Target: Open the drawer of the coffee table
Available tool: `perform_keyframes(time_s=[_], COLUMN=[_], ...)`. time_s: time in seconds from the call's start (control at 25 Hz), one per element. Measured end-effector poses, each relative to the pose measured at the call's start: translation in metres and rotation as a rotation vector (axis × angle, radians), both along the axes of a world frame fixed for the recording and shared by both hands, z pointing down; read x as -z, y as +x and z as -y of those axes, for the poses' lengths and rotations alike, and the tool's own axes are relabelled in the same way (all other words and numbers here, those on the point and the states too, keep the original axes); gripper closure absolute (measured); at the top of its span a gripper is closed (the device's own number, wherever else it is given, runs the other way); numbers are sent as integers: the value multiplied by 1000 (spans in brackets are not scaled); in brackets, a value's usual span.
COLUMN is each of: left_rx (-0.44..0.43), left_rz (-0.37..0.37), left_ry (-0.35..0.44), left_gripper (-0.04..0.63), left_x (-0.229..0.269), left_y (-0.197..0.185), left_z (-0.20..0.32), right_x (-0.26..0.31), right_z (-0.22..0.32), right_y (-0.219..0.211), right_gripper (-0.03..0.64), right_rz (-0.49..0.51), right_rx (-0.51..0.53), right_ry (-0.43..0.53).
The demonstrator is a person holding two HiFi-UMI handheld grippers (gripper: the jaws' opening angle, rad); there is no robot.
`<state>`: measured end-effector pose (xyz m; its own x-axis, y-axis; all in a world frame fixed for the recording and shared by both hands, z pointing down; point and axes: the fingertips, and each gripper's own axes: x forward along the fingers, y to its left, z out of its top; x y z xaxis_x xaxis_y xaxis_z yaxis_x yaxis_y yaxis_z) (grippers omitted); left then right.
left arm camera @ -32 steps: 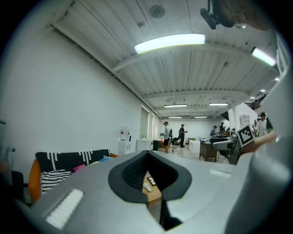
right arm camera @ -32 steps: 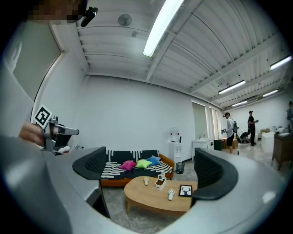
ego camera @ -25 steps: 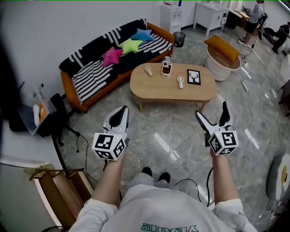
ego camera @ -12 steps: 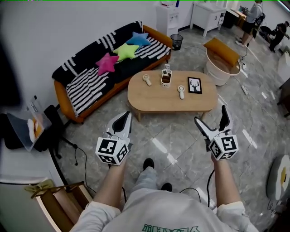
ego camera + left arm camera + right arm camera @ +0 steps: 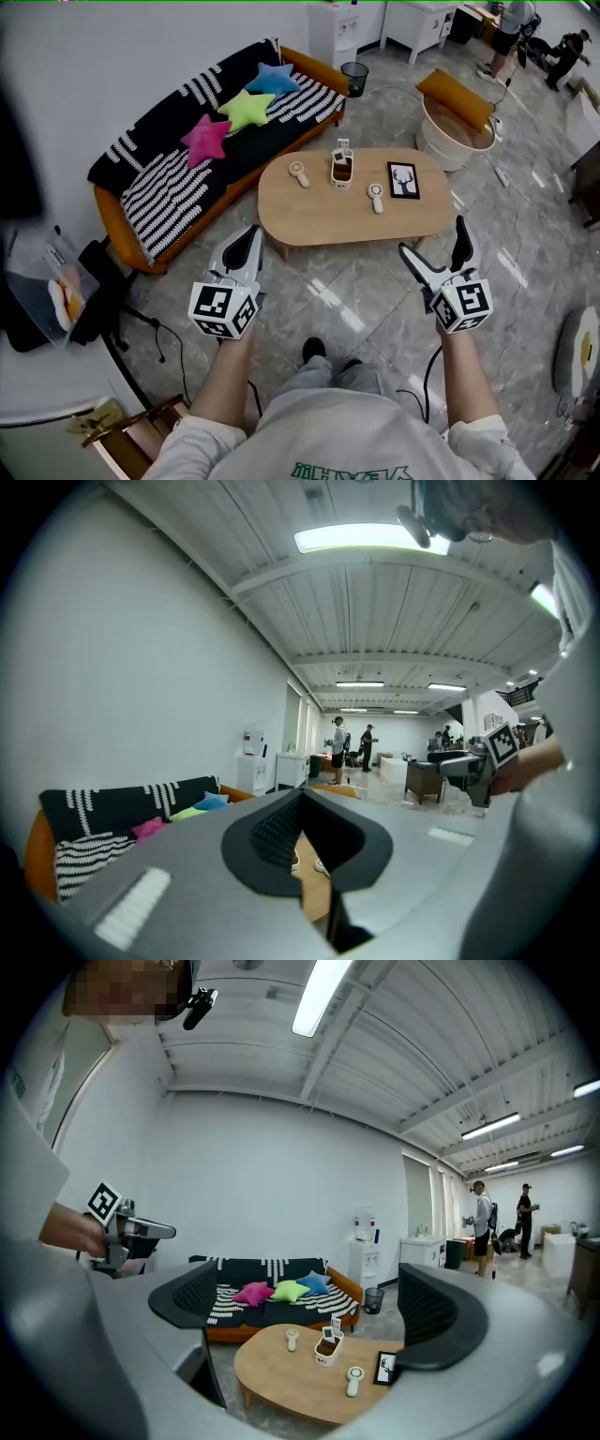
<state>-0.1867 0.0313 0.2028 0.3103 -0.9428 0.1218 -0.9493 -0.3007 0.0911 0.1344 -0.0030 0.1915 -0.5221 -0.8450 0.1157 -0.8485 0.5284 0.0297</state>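
Head view: the coffee table [image 5: 314, 211] stands on the floor, straight ahead and well apart, its long axis running left to right across the person's front. No drawer shows from here. The right hand-held gripper [image 5: 432, 236] has wide, empty jaws framing the table. The left hand-held gripper [image 5: 249, 240] is pinched to a slit, empty. Neither seems plainly nearer.

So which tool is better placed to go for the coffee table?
Probably right: the right tool is open with the coffee table framed between its jaws. The left tool is shut. Both hang short of the table.
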Motion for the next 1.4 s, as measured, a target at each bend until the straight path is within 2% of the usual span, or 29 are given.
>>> perform_keyframes(time_s=[0.36,0.6,0.92,1.4], left_rx=[4,74,139,37], left_rz=[19,45,59,59], left_ry=[0,5,-37,-64], left_gripper=[597,597,597,597], left_x=[8,16,-3,-31], left_y=[21,30,33,29], left_z=[49,73,81,114], right_x=[-7,-17,-66,-118], right_z=[53,89,114,111], right_y=[1,4,1,-18], right_gripper=[28,28,28,28], right_rz=[21,40,64,62], right_rx=[48,126,192,145], right_ry=[-12,-23,-109,-204])
